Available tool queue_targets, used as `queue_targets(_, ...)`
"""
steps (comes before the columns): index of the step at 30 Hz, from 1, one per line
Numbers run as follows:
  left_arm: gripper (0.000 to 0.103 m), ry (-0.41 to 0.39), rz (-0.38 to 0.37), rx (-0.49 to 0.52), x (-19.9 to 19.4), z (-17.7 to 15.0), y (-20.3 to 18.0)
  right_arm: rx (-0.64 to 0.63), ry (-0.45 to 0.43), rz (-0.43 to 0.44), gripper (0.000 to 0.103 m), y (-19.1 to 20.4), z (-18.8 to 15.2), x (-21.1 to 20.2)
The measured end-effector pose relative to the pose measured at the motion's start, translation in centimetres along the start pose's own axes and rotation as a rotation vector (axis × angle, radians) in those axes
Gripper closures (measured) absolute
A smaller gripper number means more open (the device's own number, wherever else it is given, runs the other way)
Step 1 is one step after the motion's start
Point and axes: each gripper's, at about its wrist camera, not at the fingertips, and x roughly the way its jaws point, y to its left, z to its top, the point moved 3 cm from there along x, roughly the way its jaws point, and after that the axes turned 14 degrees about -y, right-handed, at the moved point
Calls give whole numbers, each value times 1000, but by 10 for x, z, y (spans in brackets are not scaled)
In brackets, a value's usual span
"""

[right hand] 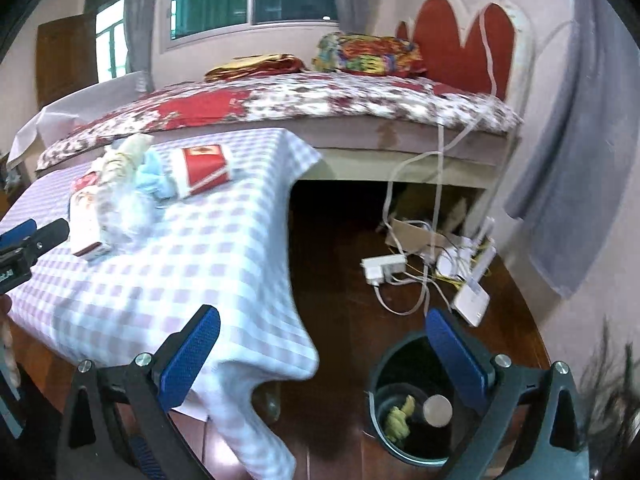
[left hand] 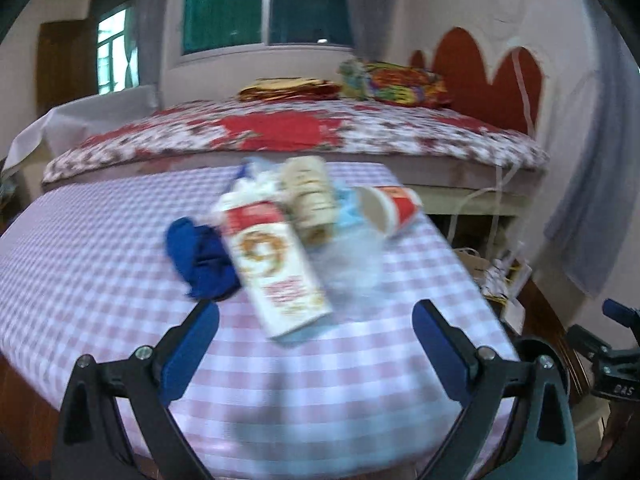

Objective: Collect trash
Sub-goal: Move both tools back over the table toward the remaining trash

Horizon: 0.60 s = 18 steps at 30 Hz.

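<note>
In the left wrist view the left gripper (left hand: 316, 320) hangs with jaws wide and empty over the checked tabletop (left hand: 80, 248), just short of a red-and-white carton (left hand: 276, 268) among piled trash. In the right wrist view the right gripper (right hand: 322, 332), jaws wide, hangs above a trash bin (right hand: 412, 408) on the floor.

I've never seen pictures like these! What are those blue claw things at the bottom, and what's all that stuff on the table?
Those claws are grabbers a person holds, one in each hand, each with a camera looking along its fingers. One picture is from the left gripper, the other from the right gripper. Both are open and hold nothing. On the checked tablecloth lies trash: a carton, a blue cloth, a paper cup and wrappers. The right view also shows a trash bin on the floor.
</note>
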Motion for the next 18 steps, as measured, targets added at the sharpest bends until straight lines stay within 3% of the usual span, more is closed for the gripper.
queue_targets(9, 6, 17, 69, -62, 9, -7, 53, -33, -6, 82, 0, 53, 16, 21)
queue_targets(16, 15, 38, 16, -79, 14, -7, 67, -70, -26, 161, 1, 104, 28, 36)
queue_targets(18, 17, 42, 0, -91, 19, -4, 68, -88, -26, 182, 8, 118, 31, 44)
